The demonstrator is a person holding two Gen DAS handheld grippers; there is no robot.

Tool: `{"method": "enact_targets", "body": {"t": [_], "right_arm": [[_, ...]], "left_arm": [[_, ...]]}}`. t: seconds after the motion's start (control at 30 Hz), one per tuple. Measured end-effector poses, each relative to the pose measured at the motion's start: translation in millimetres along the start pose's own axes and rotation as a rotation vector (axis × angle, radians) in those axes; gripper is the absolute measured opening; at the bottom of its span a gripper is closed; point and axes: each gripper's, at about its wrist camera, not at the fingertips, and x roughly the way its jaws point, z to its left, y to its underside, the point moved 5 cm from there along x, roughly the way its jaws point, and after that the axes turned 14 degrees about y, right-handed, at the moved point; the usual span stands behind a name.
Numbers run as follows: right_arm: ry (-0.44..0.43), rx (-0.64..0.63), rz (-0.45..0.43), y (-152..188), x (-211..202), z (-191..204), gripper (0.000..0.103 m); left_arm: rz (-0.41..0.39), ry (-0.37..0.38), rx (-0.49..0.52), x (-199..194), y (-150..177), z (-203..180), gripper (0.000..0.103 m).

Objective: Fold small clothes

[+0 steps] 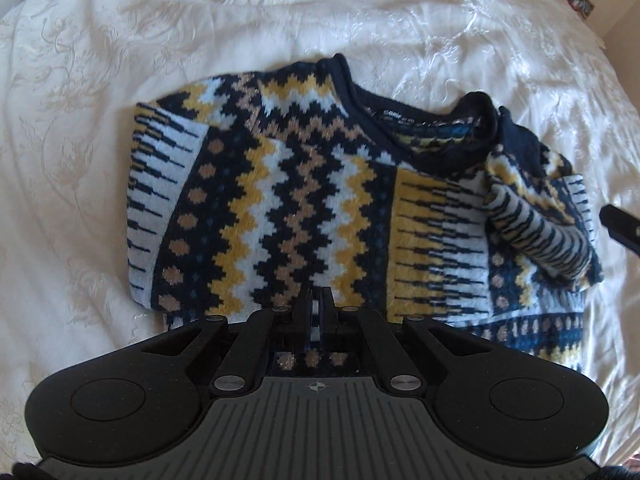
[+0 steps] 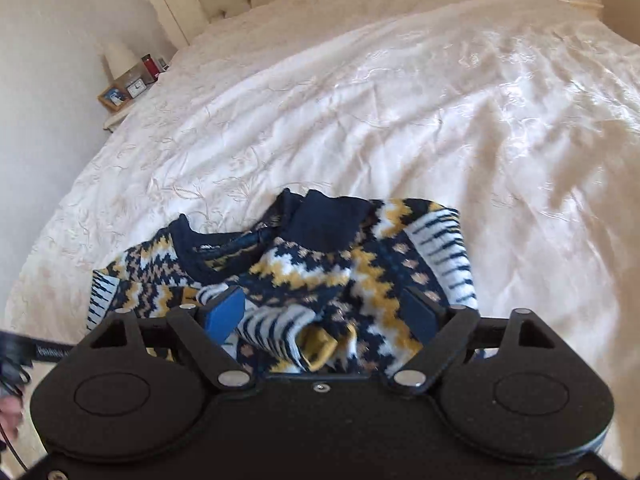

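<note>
Left gripper (image 1: 316, 300) is clamped on the sweater (image 1: 320, 184) hem, probably to lift it for a fold on the bedspread (image 1: 80, 160); right gripper (image 2: 328, 312) gapes around the bunched sleeve (image 2: 280, 332), gripping nothing.

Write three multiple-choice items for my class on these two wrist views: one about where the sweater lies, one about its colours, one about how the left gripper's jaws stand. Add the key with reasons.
1. The sweater lies on:
A. a white bedspread
B. a wooden floor
C. a chair

2. Its pattern includes:
A. red and green
B. navy, yellow and white
C. pink and grey

3. The left gripper has its jaws:
A. wide open
B. shut
C. out of view

Key: A, white embroidered cover surrounds it; B, zigzag bands show those colours; B, the fingers stand together over the hem.
</note>
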Motion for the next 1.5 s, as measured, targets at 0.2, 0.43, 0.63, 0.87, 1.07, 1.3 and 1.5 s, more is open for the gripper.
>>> {"method": "enact_targets", "body": {"t": [0.2, 0.43, 0.63, 0.87, 1.07, 1.3, 1.5], "right_arm": [[0.055, -0.056, 0.097, -18, 65, 11, 0.064], [0.074, -0.077, 0.168, -14, 92, 16, 0.012], [-0.035, -0.184, 0.019, -17, 24, 75, 0.012], [-0.243, -0.364, 0.038, 58, -3, 183, 0.019], [-0.267, -0.444, 0.094, 107, -14, 200, 0.048], [-0.137, -0.434, 0.149, 121, -22, 154, 0.048], [-0.069, -0.349, 0.167, 120, -28, 126, 0.048]], "left_arm": [[0.097, -0.004, -0.067, 30, 17, 33, 0.004], [0.083, 0.039, -0.083, 12, 14, 35, 0.004], [-0.065, 0.078, -0.13, -35, 10, 46, 0.025], [-0.177, 0.039, -0.135, -73, 9, 64, 0.027], [-0.172, 0.058, -0.174, -72, 14, 73, 0.032], [-0.097, 0.073, -0.109, -36, 12, 62, 0.04], [-0.019, 0.072, -0.069, -8, 15, 51, 0.039]]}}
